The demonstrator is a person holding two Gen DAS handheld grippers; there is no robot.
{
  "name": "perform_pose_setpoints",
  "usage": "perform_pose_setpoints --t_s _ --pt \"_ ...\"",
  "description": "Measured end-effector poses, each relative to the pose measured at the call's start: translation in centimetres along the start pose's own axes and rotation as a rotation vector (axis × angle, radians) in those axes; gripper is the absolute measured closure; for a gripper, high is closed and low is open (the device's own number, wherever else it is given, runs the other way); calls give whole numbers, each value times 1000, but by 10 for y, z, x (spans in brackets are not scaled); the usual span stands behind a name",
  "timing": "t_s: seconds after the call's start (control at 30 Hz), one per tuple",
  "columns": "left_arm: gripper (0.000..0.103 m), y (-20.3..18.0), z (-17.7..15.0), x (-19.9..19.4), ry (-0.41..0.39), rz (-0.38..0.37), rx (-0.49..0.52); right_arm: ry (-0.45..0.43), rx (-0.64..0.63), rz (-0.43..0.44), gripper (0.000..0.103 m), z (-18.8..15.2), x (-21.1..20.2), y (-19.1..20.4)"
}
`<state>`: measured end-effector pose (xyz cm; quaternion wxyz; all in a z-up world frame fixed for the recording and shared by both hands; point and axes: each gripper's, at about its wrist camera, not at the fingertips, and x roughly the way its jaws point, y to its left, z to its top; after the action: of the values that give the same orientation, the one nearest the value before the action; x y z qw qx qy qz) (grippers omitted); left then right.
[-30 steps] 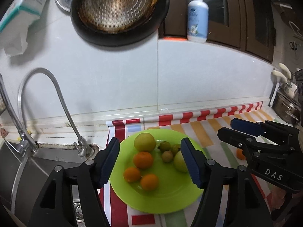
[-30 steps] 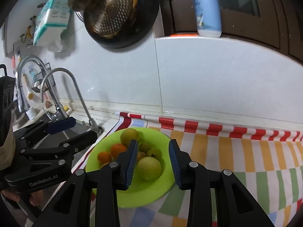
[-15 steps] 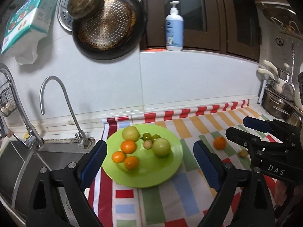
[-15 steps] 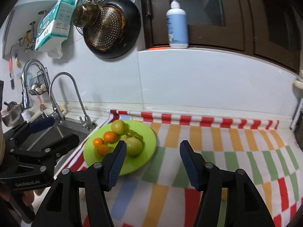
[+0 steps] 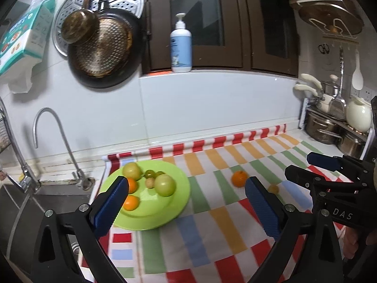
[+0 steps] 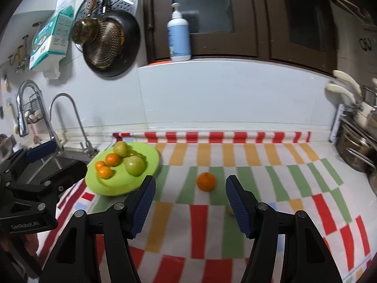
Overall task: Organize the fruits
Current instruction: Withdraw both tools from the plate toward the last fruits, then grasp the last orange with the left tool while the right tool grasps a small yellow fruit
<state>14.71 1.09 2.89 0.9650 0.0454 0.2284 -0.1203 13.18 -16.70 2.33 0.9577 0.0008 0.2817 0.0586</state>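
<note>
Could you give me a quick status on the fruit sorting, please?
Left gripper and right gripper opening, both empty. One orange loose on the cloth, rest on green plate. Path clear.

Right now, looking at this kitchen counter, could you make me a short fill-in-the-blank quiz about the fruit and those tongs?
1. The lone orange lies on the striped ___, apart from the plate.
2. The fruit plate is coloured ___.
3. The pump bottle stands on the ___ ledge.
4. The right tongs hold ___ between the pads.

Missing words: cloth; green; window; nothing
</note>
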Motion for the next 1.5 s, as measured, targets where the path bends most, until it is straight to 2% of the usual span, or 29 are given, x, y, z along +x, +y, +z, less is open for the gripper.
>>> perform_pose_setpoints --t_s 0.47,0.6,1.0,1.3,1.4,1.5 --pt "1 -29 10 24 -15 -96 84 6 62 -94 40 -13 -6 -33" --pt "1 -33 10 43 -4 -128 116 16 82 -109 40 -16 4 -39" --pt "1 -51 2 105 67 -201 213 126 144 -134 40 -35 55 -61" --pt "17 -64 -11 156 184 -271 252 208 179 -117 41 -54 91 -74" --pt "22 -69 -14 173 225 -291 250 227 189 -98 49 -57 103 -77" --pt "24 -74 -14 189 253 -309 240 236 204 -81 52 -60 112 -78"
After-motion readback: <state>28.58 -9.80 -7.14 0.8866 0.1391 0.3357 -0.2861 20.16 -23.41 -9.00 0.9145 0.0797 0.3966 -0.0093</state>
